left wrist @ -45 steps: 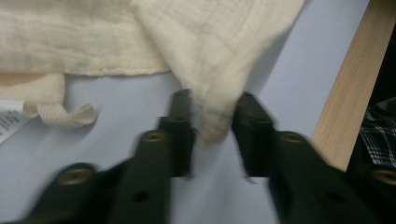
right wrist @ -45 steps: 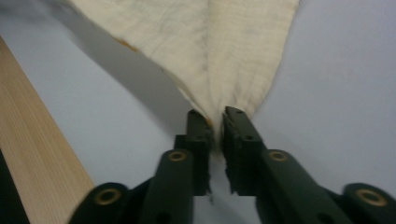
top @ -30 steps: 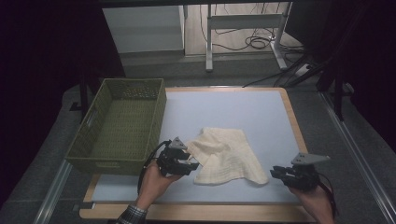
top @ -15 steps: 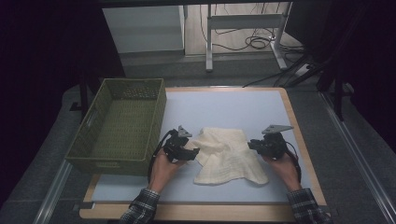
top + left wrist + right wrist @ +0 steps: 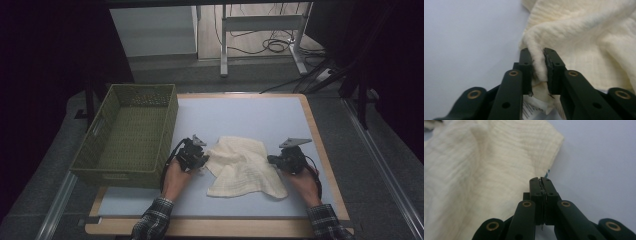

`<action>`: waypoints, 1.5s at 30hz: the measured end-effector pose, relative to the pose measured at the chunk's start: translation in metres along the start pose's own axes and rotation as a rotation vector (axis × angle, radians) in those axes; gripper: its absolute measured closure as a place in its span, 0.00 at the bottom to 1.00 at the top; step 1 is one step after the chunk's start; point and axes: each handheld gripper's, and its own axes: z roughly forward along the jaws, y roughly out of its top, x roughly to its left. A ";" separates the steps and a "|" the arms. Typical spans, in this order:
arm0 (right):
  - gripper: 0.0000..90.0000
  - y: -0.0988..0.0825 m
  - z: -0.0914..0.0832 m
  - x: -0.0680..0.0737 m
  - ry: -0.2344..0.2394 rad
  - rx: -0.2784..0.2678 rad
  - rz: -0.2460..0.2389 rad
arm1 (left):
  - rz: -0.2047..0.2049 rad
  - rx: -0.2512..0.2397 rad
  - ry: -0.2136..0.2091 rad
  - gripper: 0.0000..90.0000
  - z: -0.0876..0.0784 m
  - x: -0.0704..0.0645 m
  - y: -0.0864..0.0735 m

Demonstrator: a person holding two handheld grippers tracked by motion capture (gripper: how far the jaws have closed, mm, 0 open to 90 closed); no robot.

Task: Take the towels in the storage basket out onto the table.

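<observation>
- Left tool (image 5: pixel 539 62) clenched on a thick fold of the cloth (image 5: pixel 243 167), jaws just closed further, with a bulge of fabric squeezed up between the pads; seen from above at (image 5: pixel 192 154).
- Right tool (image 5: pixel 541 181) pinched tight on the thin edge of the cloth near its corner, jaws nearly meeting, just closed too; from above at (image 5: pixel 287 160).
- Cloth lying crumpled between the two tools, on the counter (image 5: pixel 240 115), one side at each tool's tip.
- Grips set at opposite edges, most likely so the cloth can be lifted and pulled flat, or folded, without slipping.
- Left grip takes a bunched fold, not a clean corner, so the cloth may hang unevenly from that side; a white tag peeks out just below the left jaws.
- Right grip sits at the very rim, shallow; could slip under tension.
- Basket (image 5: pixel 130 135) standing just beyond the left tool's outer side, open and empty as far as can be seen, probably meant for the cloth.
- Counter pale blue-grey, smooth, matte, framed in light wood.
- Room dim around it; floor behind with a white stand (image 5: pixel 260 30) and loose cables (image 5: pixel 275 46); dark drapes at both sides.
- Checked sleeves (image 5: pixel 152 222) behind each tool, hands low to the counter.
</observation>
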 end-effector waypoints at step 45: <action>0.95 0.049 0.001 -0.012 -0.094 -0.022 -0.071 | -0.046 -0.104 0.017 0.92 -0.004 0.024 0.042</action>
